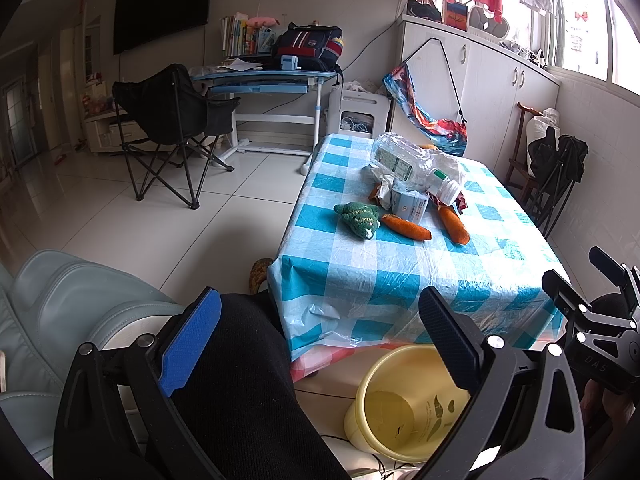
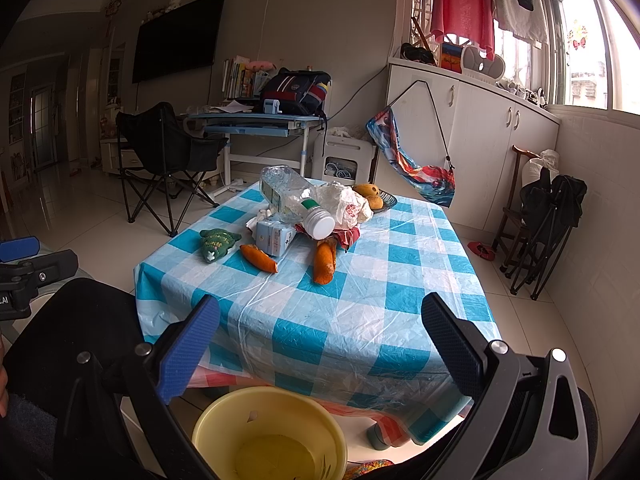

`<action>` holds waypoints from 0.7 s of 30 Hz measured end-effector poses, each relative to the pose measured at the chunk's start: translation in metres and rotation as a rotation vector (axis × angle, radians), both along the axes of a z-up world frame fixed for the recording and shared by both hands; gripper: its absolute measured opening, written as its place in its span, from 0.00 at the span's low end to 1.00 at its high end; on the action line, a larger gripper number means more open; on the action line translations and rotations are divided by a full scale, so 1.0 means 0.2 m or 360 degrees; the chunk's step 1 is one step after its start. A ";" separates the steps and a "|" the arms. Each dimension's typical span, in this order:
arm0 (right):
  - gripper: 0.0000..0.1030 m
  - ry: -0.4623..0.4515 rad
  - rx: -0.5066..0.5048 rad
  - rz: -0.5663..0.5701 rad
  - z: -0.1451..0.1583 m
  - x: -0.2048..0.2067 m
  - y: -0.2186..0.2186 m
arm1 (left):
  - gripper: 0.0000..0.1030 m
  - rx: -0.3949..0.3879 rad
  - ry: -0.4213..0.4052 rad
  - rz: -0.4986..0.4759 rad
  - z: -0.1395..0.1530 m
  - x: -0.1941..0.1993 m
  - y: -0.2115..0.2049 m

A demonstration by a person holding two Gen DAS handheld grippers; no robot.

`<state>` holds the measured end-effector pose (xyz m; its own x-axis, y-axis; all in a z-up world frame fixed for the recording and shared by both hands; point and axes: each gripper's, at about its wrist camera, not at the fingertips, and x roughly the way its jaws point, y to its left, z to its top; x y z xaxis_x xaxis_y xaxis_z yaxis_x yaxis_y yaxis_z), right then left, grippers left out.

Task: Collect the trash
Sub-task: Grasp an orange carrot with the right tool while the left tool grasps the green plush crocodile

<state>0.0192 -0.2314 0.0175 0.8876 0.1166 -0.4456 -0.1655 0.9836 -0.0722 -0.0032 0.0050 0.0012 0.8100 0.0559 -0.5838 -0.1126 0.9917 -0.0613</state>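
A heap of trash lies on the blue checked table [image 2: 360, 312]: a crushed clear plastic bottle [image 2: 292, 198] with a white cap, a crumpled white plastic bag [image 2: 348, 204], a small blue-white carton [image 2: 274, 240] and tissue. The bottle [image 1: 404, 160] and carton [image 1: 410, 204] also show in the left wrist view. A yellow bin [image 2: 272, 436] stands on the floor at the table's near edge, also in the left wrist view [image 1: 404, 404]. My left gripper [image 1: 320, 340] and right gripper [image 2: 320, 344] are both open and empty, held low in front of the table.
Two carrots [image 2: 326, 262] and a green plush toy [image 2: 216, 242] lie beside the heap. A plate of mangoes [image 2: 374, 196] sits at the far edge. A black folding chair [image 2: 168, 152] and blue desk [image 2: 260, 122] stand behind. My black-clad knee [image 1: 240, 380] is below the left gripper.
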 end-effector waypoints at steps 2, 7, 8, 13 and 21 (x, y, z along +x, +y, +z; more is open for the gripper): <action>0.94 0.0001 0.0000 0.0000 0.00 0.00 0.00 | 0.93 0.0000 -0.0001 0.0000 0.00 0.00 0.00; 0.94 -0.0001 0.0018 0.0006 0.01 0.00 0.00 | 0.93 -0.0006 -0.0014 0.0010 0.00 0.01 0.03; 0.94 -0.0006 0.0037 0.0019 0.02 0.00 0.01 | 0.93 -0.0018 -0.0017 0.0023 0.00 0.01 0.05; 0.94 0.0066 0.0122 0.0096 0.02 0.08 0.01 | 0.93 -0.0090 -0.0043 0.0069 0.01 0.04 0.15; 0.82 0.0233 0.0109 0.0320 -0.02 0.39 0.16 | 0.93 -0.0137 0.0010 0.0043 -0.02 0.22 0.16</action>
